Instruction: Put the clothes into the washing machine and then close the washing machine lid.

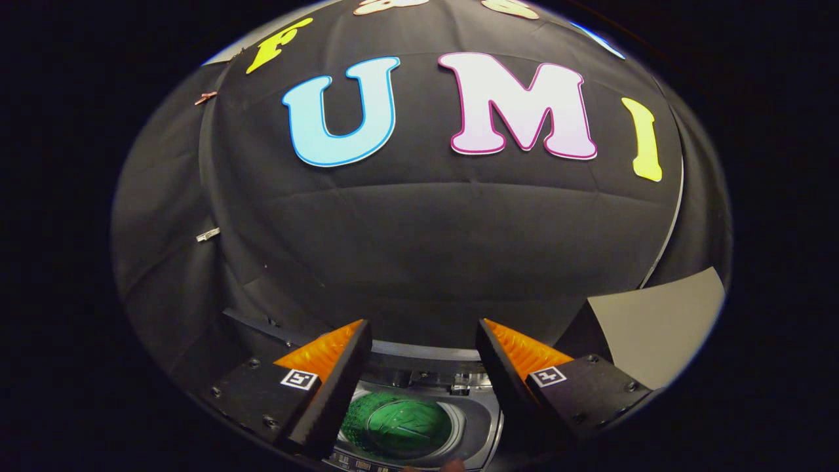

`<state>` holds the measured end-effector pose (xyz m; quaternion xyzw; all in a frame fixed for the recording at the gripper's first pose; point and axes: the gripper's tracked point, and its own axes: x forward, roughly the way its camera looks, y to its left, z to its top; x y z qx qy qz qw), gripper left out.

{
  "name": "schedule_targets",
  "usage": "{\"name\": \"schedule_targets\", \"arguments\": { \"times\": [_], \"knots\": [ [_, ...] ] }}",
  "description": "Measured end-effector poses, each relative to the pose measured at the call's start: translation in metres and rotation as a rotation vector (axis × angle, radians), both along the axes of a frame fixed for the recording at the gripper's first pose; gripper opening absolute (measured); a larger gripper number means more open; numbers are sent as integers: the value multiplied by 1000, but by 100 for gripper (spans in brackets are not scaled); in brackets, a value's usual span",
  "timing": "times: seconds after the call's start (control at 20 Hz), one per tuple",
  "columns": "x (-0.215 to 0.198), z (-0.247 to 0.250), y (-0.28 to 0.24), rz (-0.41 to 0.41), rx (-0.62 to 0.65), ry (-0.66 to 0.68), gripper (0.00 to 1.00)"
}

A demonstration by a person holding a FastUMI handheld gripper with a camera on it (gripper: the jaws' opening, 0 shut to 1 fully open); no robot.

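My gripper [423, 334] is open, its two fingers spread wide with nothing between them. Below and between the fingers lies the top of a small washing machine [475, 410]. Its round drum opening [400, 426] shows a green perforated tub with a ribbed green disc at the bottom. The grey rim of the machine surrounds the opening, and hinge parts sit along its far edge [432, 380]. I see no clothes inside the drum or anywhere around the fingers. The lid's position is hidden from me.
The black cloth wall rises just beyond the machine. A grey flat panel [662, 321] stands to the right of the right finger. Two small clips [208, 234] hang on the cloth at the left.
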<state>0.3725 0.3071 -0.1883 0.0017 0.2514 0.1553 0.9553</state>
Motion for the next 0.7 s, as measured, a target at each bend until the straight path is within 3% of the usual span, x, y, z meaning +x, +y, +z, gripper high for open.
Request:
{"name": "schedule_targets", "arguments": {
  "times": [0.5,0.7],
  "knots": [
    [-42,-12,-6,33,3,-10,100],
    [-64,-24,-18,32,-64,-19,100]
  ]
}}
